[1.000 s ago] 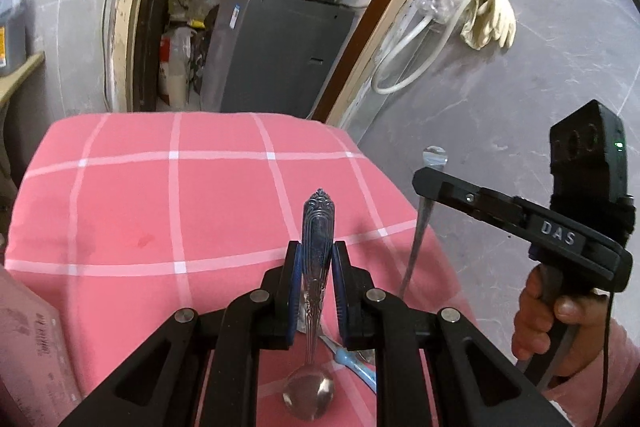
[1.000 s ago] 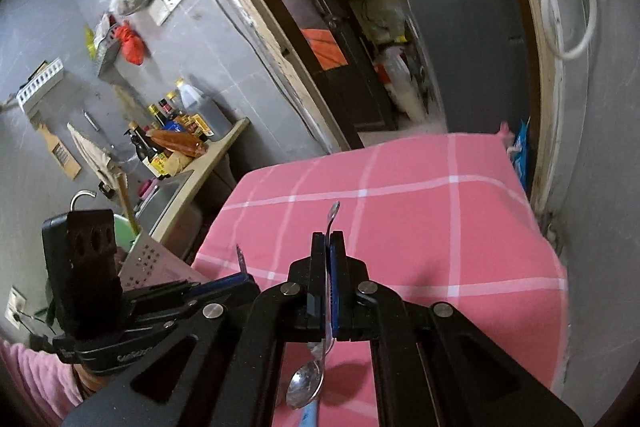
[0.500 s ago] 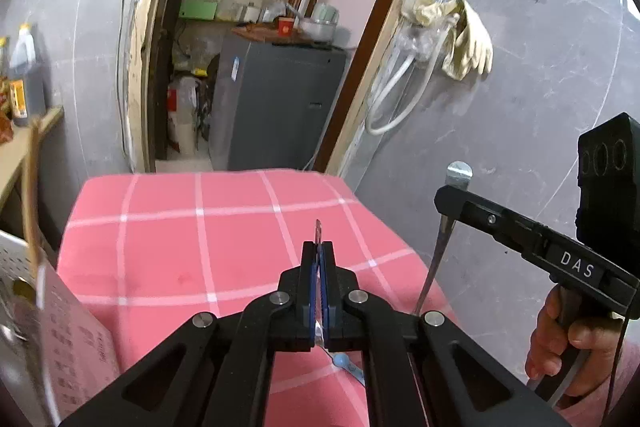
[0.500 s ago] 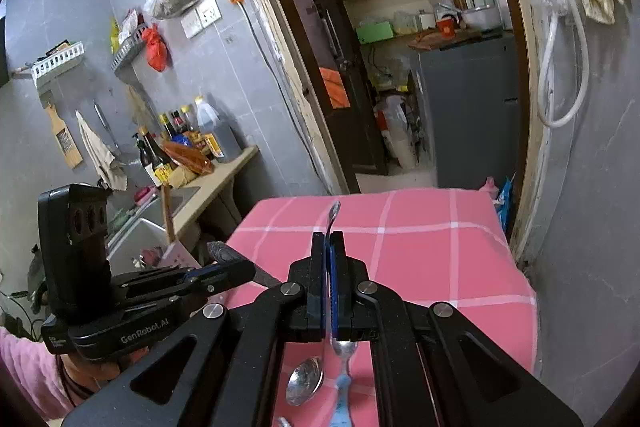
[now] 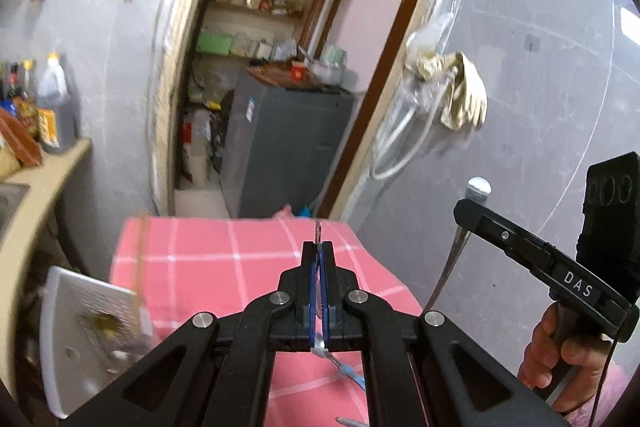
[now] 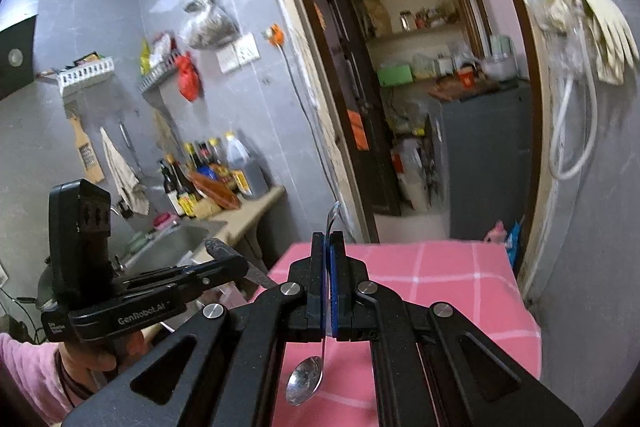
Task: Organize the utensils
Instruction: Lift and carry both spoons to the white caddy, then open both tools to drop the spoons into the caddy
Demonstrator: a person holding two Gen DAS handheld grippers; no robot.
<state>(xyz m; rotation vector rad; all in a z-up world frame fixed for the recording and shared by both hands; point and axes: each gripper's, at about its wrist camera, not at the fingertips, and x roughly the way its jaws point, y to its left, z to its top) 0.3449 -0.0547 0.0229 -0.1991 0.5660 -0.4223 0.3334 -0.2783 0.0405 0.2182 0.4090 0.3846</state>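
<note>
My left gripper (image 5: 318, 251) is shut on a metal spoon (image 5: 318, 231), held edge-on above the pink checked cloth (image 5: 208, 267). My right gripper (image 6: 329, 241) is shut on another metal spoon (image 6: 306, 385), bowl hanging down below the jaws, handle tip sticking up. Each gripper shows in the other's view: the right one (image 5: 472, 205) with its spoon handle, the left one (image 6: 224, 261) at lower left. A white perforated utensil holder (image 5: 92, 331) stands at the cloth's left edge. A blue-handled utensil (image 5: 348, 373) lies on the cloth below my left gripper.
A counter with a sink (image 6: 176, 243) and several bottles (image 6: 208, 167) runs along the left. An open doorway with a grey fridge (image 5: 288, 151) lies beyond the table. A grey wall with a hose and gloves (image 5: 460, 95) is on the right.
Both grippers have risen well above the cloth with their spoons. The left view has tilted up and the white holder has come into view at lower left.
</note>
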